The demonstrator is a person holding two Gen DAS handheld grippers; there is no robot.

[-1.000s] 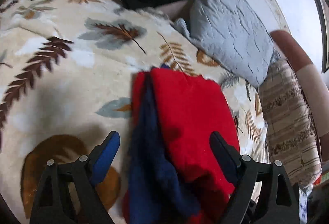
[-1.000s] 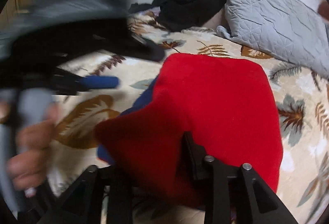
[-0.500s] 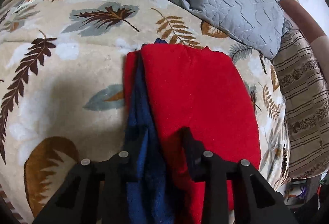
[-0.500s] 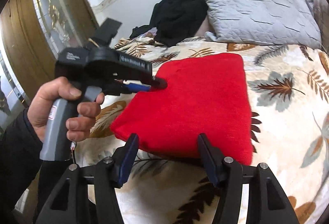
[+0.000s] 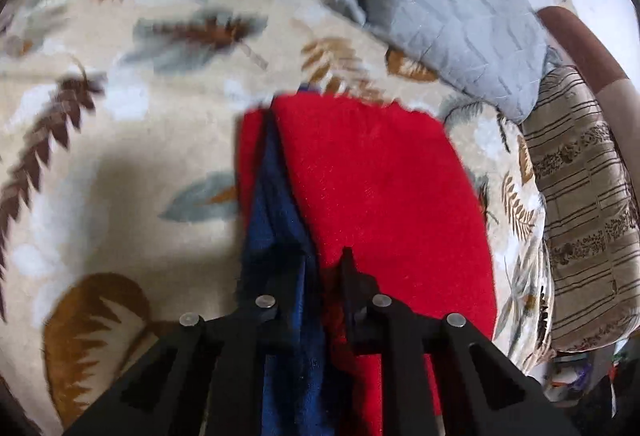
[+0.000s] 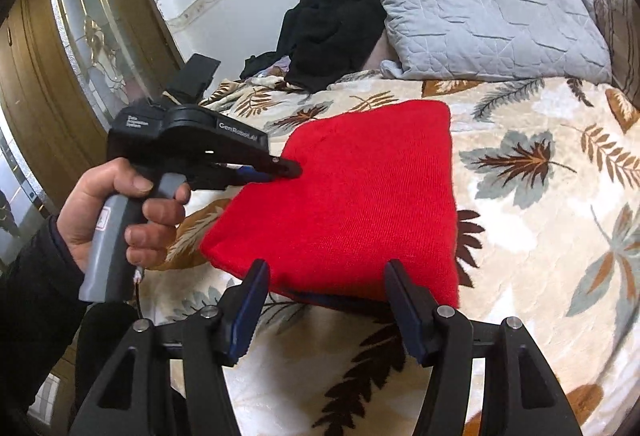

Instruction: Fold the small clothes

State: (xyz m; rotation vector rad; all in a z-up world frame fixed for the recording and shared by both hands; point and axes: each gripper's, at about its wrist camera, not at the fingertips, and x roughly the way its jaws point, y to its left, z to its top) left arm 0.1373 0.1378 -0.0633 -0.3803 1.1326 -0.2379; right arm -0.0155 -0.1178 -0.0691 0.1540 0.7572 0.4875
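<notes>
A folded red garment (image 5: 384, 188) with a blue inner layer (image 5: 280, 220) lies on the leaf-patterned blanket (image 5: 120, 140). My left gripper (image 5: 320, 268) is shut on its near left edge, pinching blue and red fabric. In the right wrist view the red garment (image 6: 360, 196) lies flat, and the left gripper (image 6: 280, 168) grips its left side. My right gripper (image 6: 324, 284) is open and empty, just in front of the garment's near edge.
A grey quilted pillow (image 6: 488, 20) and a black clothes pile (image 6: 328, 28) lie at the head of the bed. A striped cushion (image 5: 584, 204) sits at the bed's right edge. A wooden door (image 6: 60, 76) stands at left.
My left gripper closed on the garment's left edge. My right gripper let go of the red fabric, opened, and drew back from the near edge.
</notes>
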